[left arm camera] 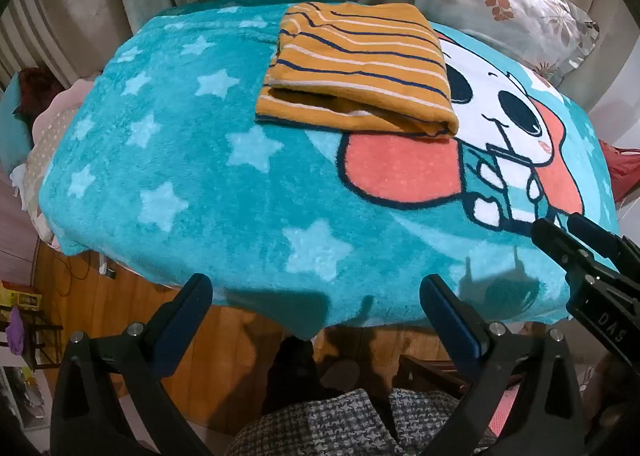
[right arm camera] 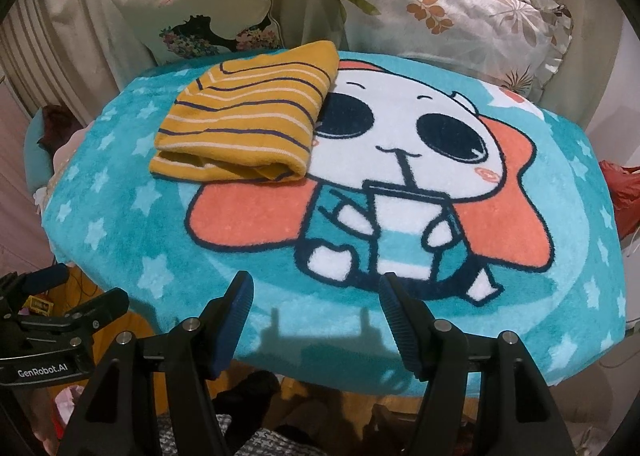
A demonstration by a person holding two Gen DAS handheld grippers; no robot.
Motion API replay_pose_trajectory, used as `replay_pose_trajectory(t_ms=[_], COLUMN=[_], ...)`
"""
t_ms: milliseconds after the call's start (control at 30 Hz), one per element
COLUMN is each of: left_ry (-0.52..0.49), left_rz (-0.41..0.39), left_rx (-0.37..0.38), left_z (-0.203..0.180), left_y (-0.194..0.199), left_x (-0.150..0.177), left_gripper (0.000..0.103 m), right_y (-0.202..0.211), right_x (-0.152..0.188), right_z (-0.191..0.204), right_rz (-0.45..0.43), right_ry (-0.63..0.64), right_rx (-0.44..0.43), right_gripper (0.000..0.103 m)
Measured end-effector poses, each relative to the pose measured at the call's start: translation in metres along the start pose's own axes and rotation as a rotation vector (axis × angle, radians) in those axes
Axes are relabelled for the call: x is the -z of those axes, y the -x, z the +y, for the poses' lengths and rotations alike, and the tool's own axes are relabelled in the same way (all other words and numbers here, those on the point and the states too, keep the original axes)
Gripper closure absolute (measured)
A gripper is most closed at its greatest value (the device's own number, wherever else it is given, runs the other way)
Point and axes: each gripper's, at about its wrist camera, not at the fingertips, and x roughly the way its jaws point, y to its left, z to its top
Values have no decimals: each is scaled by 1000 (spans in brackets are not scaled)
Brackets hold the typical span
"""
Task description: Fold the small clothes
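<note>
Both the left claw [left arm camera: 316, 292] and right claw [right arm camera: 316, 290] hang spread and empty, the folded mustard-yellow striped knit garment [left arm camera: 356, 72] lying well ahead of them, where a careless snag could undo its folds

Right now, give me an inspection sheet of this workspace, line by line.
Surface: teal star blanket with a cartoon print, spread flat.
Job's things: striped mustard garment lies folded at the far left, partly over the print.
Clutter: nothing seen on the blanket.
Grippers: left gripper and right gripper open, empty, at the near edge.
Cables: thin cord on the wooden floor.
Surroundings: two printed cushions behind; red bag at right.
</note>
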Motion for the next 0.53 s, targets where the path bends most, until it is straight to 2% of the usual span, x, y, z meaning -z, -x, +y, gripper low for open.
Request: replay_pose_trajectory(t_ms=[300,533], left_ry=[-27,-37], left_rz=[-45,-38], left_rx=[-37,-36], left_z=[-12,-13], left_y=[7,3], left_x=[-2,-3], left_gripper=[0,0], right_y=[2,-5], right_x=[-1,-2], right_z=[-11,-16], right_rz=[-8,7], right_ry=[-8,2], right_rx=[6,1], right_gripper=[33,33])
